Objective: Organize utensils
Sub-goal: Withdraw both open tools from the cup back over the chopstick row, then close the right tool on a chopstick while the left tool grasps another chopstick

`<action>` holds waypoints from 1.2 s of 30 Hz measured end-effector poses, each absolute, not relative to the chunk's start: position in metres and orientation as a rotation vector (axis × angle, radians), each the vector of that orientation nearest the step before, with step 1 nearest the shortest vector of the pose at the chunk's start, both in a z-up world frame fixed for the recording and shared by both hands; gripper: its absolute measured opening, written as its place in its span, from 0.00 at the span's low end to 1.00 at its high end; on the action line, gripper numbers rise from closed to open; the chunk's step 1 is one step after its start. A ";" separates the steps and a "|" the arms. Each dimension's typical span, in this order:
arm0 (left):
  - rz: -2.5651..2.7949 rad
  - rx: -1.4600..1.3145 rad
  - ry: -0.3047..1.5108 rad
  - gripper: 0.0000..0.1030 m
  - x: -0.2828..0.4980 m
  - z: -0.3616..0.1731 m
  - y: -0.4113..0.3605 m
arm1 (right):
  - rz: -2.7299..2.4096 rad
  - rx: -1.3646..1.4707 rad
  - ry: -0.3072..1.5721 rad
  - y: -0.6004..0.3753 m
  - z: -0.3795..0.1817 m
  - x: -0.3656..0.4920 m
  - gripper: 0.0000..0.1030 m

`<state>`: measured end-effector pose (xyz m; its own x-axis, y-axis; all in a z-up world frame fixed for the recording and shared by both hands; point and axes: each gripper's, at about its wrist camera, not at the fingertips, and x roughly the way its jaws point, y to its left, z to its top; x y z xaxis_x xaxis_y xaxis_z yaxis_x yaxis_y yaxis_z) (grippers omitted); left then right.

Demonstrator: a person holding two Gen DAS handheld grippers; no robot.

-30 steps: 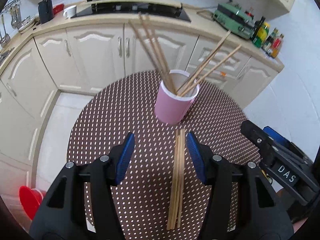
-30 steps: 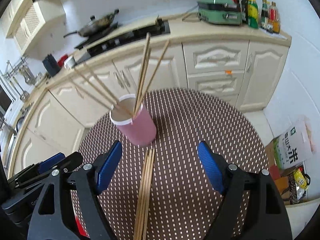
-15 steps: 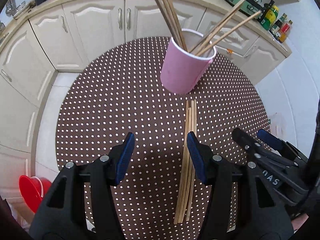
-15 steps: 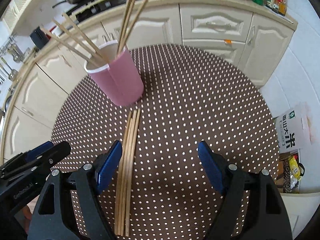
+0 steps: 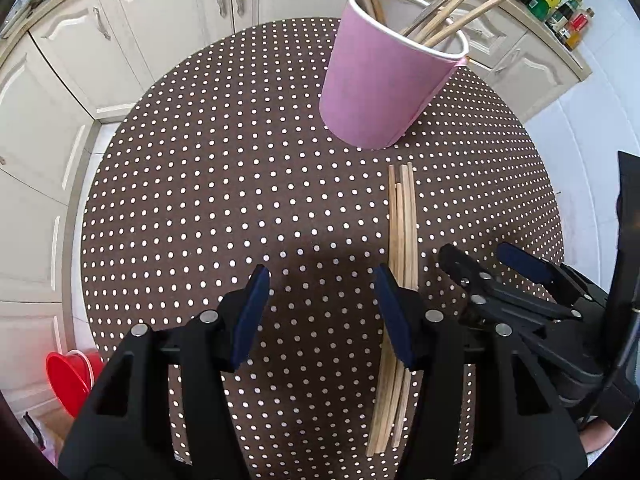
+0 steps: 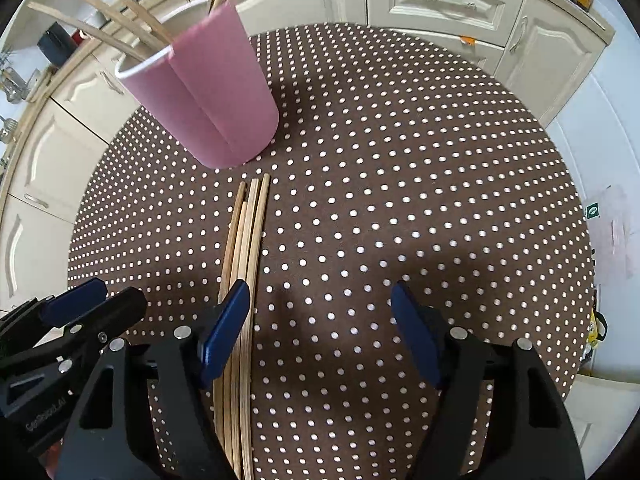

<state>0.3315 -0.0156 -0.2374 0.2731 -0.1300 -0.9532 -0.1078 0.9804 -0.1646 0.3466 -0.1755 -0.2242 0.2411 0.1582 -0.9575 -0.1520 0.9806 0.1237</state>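
A pink paper cup [image 5: 384, 88] [image 6: 208, 96] stands on a round brown dotted table [image 5: 224, 184] [image 6: 400, 168] with several wooden chopsticks leaning out of it. In front of the cup, several more chopsticks [image 5: 402, 216] [image 6: 246, 232] lie side by side on the cloth. My left gripper [image 5: 322, 280] hangs open just left of that bundle, its right finger over the sticks. My right gripper [image 6: 320, 296] is just right of the bundle, its left finger above the sticks; its jaws are closing with nothing between them.
Cream kitchen cabinets [image 5: 168, 20] curve around the table's far side, with bottles [image 5: 568, 16] on the counter at the right. A red bucket [image 5: 72, 380] sits on the floor at the lower left. A paper bag [image 6: 612, 224] lies on the floor to the right.
Both grippers have sunk toward the table and tipped further down; the cup and the lying chopsticks now look larger and closer. The right gripper's jaws have narrowed a little.
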 end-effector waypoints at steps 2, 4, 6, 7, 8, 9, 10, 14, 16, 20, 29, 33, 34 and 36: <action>-0.016 -0.205 1.305 0.53 0.338 -0.240 -0.014 | 0.210 -0.006 1.324 -0.170 -0.229 0.349 0.68; -0.016 -0.201 1.311 0.53 0.343 -0.243 -0.010 | 0.202 -0.023 1.330 -0.163 -0.234 0.352 0.68; -0.016 -0.201 1.317 0.53 0.349 -0.245 -0.007 | 0.177 -0.056 1.333 -0.158 -0.239 0.354 0.67; -0.014 -0.202 1.321 0.53 0.352 -0.246 -0.004 | 0.179 -0.051 1.329 -0.157 -0.240 0.356 0.67; -0.011 -0.204 1.324 0.53 0.354 -0.247 -0.002 | 0.170 -0.052 1.330 -0.156 -0.241 0.358 0.67; -0.011 -0.206 1.325 0.53 0.356 -0.248 0.000 | 0.162 -0.054 1.336 -0.154 -0.243 0.360 0.67; -0.011 -0.207 1.325 0.53 0.357 -0.248 0.003 | 0.162 -0.052 1.338 -0.153 -0.244 0.362 0.67; -0.013 -0.220 1.327 0.56 0.361 -0.251 0.014 | 0.141 -0.124 1.334 -0.141 -0.249 0.366 0.62; -0.014 -0.223 1.323 0.56 0.364 -0.252 0.018 | 0.153 -0.121 1.326 -0.137 -0.248 0.367 0.51; -0.029 -0.234 1.325 0.56 0.369 -0.256 0.027 | 0.186 -0.109 1.323 -0.129 -0.245 0.373 0.11; -0.105 -0.223 1.350 0.56 0.376 -0.265 0.009 | 0.203 0.150 1.353 -0.171 -0.250 0.382 0.05; -0.134 -0.200 1.372 0.56 0.379 -0.270 -0.003 | 0.198 0.181 1.360 -0.190 -0.247 0.382 0.05; -0.144 -0.189 1.378 0.56 0.379 -0.272 -0.007 | 0.197 0.191 1.363 -0.193 -0.247 0.381 0.05; -0.161 -0.174 1.384 0.56 0.380 -0.274 -0.014 | 0.193 0.202 1.365 -0.198 -0.248 0.380 0.05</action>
